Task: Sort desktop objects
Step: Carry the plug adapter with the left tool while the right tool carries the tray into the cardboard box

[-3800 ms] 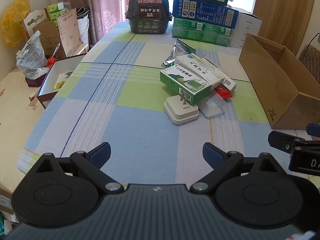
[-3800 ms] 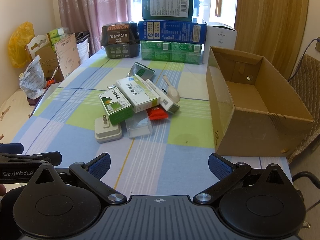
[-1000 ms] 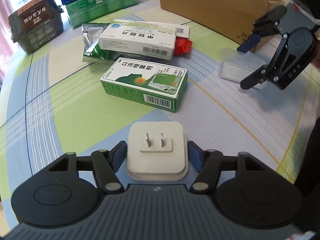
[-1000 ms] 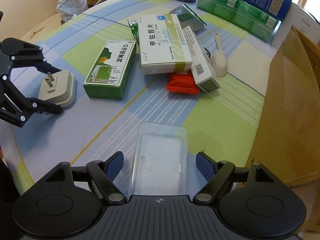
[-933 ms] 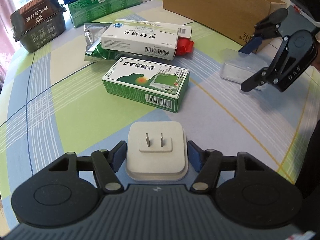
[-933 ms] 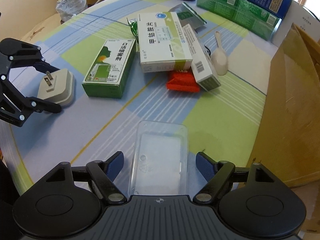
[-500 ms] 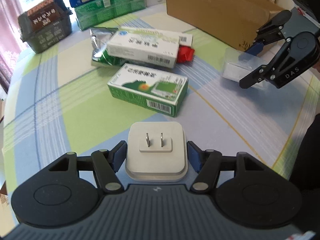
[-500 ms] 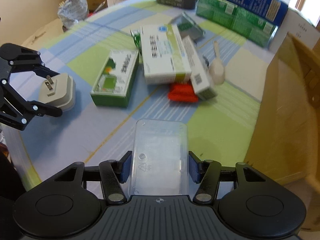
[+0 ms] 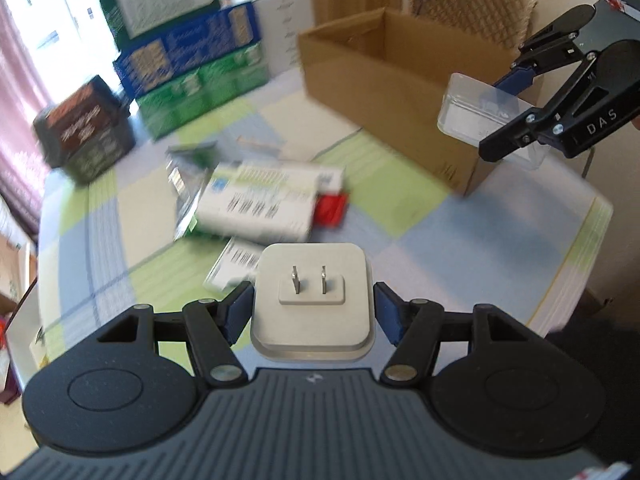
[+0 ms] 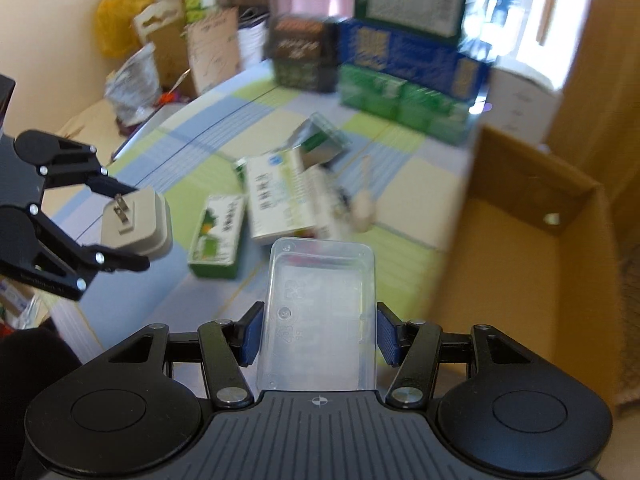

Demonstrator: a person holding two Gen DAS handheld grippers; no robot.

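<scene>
My left gripper (image 9: pixel 312 312) is shut on a white plug adapter (image 9: pixel 312 300) and holds it in the air above the table; it also shows in the right wrist view (image 10: pixel 136 224). My right gripper (image 10: pixel 320 336) is shut on a clear plastic box (image 10: pixel 320 316), lifted beside the open cardboard box (image 10: pixel 532 256). In the left wrist view the clear box (image 9: pixel 476 116) hangs by the cardboard box's (image 9: pixel 384 76) near corner. Medicine boxes (image 10: pixel 276 196), a green box (image 10: pixel 218 236), a red packet (image 9: pixel 330 208) and a white scoop (image 10: pixel 364 208) lie mid-table.
Stacked green and blue cartons (image 10: pixel 404 68) and a dark box (image 10: pixel 300 52) stand at the table's far end. Bags and cardboard (image 10: pixel 160 56) sit off the left side. A wicker chair (image 9: pixel 472 8) stands behind the cardboard box. The table edge (image 9: pixel 580 260) runs on the right.
Both grippers have lifted their objects off the table. The right gripper carried the clear box up toward the cardboard box. The left gripper rose with the adapter.
</scene>
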